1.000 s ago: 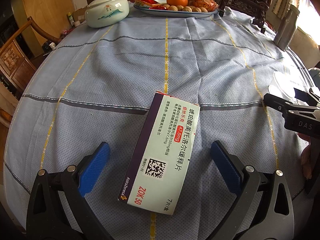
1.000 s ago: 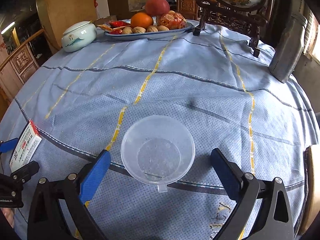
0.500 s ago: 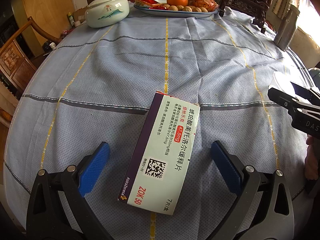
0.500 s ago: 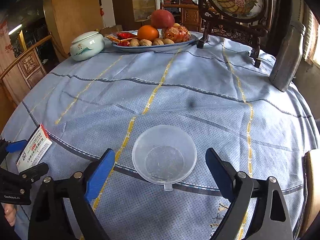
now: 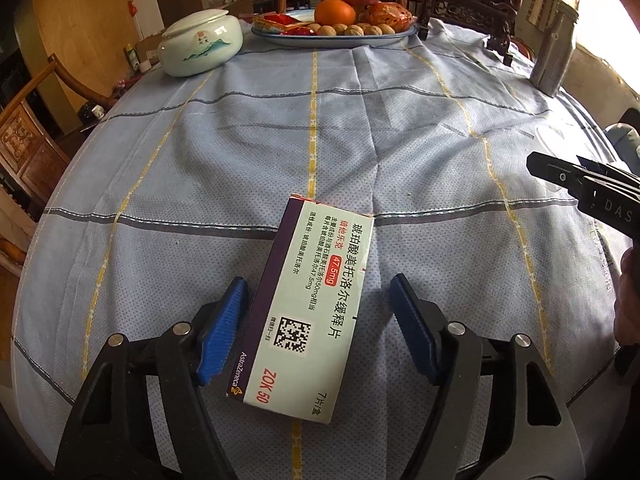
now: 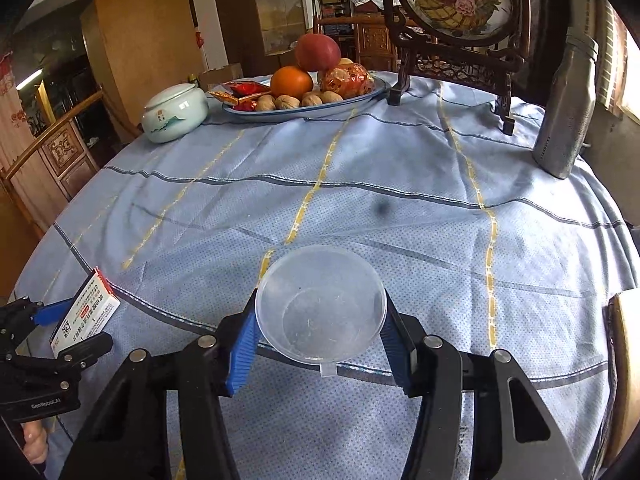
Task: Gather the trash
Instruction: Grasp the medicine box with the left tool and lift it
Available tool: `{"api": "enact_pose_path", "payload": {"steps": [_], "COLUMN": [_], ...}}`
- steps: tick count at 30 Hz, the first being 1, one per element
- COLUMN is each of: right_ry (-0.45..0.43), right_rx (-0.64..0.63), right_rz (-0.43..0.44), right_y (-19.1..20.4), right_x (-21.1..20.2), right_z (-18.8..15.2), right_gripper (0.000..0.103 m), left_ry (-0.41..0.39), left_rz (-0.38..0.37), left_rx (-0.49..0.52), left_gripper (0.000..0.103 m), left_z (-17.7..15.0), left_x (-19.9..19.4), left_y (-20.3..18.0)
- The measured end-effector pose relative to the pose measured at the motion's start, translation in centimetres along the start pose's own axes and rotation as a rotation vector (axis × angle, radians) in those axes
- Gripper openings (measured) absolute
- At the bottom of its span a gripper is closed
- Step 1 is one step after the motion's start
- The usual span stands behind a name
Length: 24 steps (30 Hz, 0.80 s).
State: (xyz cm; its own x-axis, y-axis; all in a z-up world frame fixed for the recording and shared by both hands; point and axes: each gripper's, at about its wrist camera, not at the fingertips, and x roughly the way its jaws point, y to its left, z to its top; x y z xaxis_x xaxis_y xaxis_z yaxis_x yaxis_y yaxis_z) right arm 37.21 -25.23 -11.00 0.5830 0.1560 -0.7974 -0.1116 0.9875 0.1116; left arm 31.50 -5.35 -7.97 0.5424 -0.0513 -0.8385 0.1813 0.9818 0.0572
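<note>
Both grippers have just been closing from wide open. Left gripper (image 5: 316, 328): jaws now narrower, with the medicine box (image 5: 306, 312) between them; the left blue pad sits just beside or barely against the box's dark long edge, while the right pad stands clear of the other edge with bare cloth showing. Not yet a grip. Right gripper (image 6: 318, 332): pads have come in to the rim of the clear plastic cup (image 6: 320, 306) on both sides and appear to touch it; judged clamped, or very nearly so, on the cup.

Positions: the box lies flat, label up, on the blue checked tablecloth (image 5: 200, 168) covering the round counter, near the front edge. The cup stands upright and empty on the same cloth, well to the right of the box. Both pieces rest on the cloth; neither is lifted.

Far side of the counter, not involved: lidded porcelain jar (image 5: 200, 46), fruit platter (image 5: 340, 38), grey flask (image 6: 568, 108).

Step in hand: grasping, both pieces of trash at once. Judgement: left jaws need to close further until both pads bear on the box's long edges. The cup wall looks thin, so the right squeeze should stay light to avoid crushing it. Lift follows; no bin is visible in either view.
</note>
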Motion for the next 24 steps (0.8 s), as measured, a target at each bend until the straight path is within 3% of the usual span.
{"api": "enact_pose_path", "payload": {"steps": [4, 7, 8, 14, 18, 24], "right_ry": [0.011, -0.004, -0.012, -0.048, -0.074, -0.111], "right_rx": [0.006, 0.005, 0.007, 0.026, 0.024, 0.019], "right_rz": [0.017, 0.020, 0.020, 0.041, 0.057, 0.102], "right_y": [0.1, 0.2, 0.2, -0.1, 0.2, 0.8], "right_x": [0.1, -0.3, -0.5, -1.7, -2.8, -4.5], "right_z": [-0.1, -0.1, 0.0, 0.3, 0.3, 0.0], "right_gripper": [0.056, 0.056, 0.056, 0.056, 0.056, 0.055], "left_ry": [-0.004, -0.014, -0.020, -0.136, -0.159, -0.195], "left_rz": [0.013, -0.015, -0.016, 0.004, -0.039, 0.026], "left_rx": [0.021, 0.004, -0.001, -0.020, -0.082, -0.140], "left_gripper": [0.071, 0.052, 0.050, 0.049, 0.049, 0.049], "left_z": [0.0, -0.1, -0.1, -0.6, -2.0, -4.3], "left_x": [0.0, -0.2, -0.4, -3.0, -4.8, -8.7], "left_y": [-0.3, -0.1, -0.1, 0.2, 1.0, 2.7]}}
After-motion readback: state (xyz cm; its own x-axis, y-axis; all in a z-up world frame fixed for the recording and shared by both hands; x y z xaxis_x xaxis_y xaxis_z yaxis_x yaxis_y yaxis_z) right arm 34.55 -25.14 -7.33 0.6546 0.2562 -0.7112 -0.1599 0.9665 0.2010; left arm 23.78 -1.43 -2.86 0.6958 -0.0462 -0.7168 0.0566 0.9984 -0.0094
